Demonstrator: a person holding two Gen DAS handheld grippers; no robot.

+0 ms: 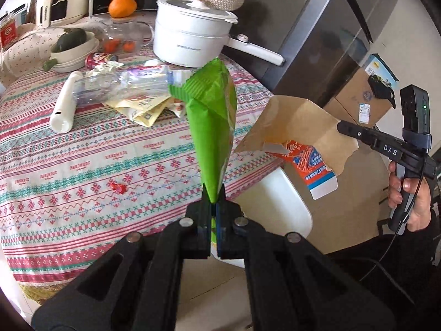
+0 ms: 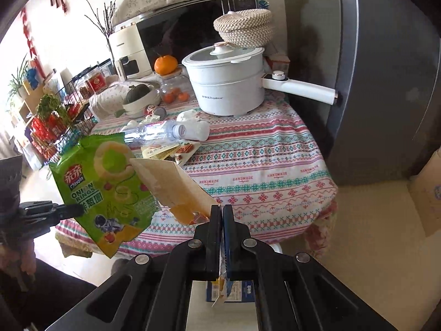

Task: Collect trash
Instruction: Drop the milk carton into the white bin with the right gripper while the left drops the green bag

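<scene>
My left gripper [image 1: 213, 202] is shut on the bottom corner of a green onion-rings snack bag [image 1: 213, 115], held upright above the table edge. The same bag [image 2: 106, 182] hangs at the left of the right wrist view, with the left gripper [image 2: 80, 209] pinching its edge. My right gripper [image 2: 222, 207] is shut on a torn, flattened cardboard carton [image 2: 171, 182], brown inside with orange and blue print [image 1: 311, 165]. In the left wrist view the right gripper [image 1: 340, 125] grips the carton's [image 1: 292, 121] right edge, a hand [image 1: 413, 195] on its handle. Both pieces hang side by side off the table's near edge.
On the patterned tablecloth [image 1: 96, 171] lie a crushed clear bottle [image 1: 115, 85], yellow wrappers [image 1: 143, 107], a white tube [image 1: 64, 102], a small red wrapper [image 1: 117, 187] and a can [image 1: 100, 59]. A white pot [image 1: 193, 35], bowl [image 1: 73, 52] and orange [image 1: 122, 5] stand behind. White chair [image 1: 275, 207], cardboard box [image 1: 363, 93] right.
</scene>
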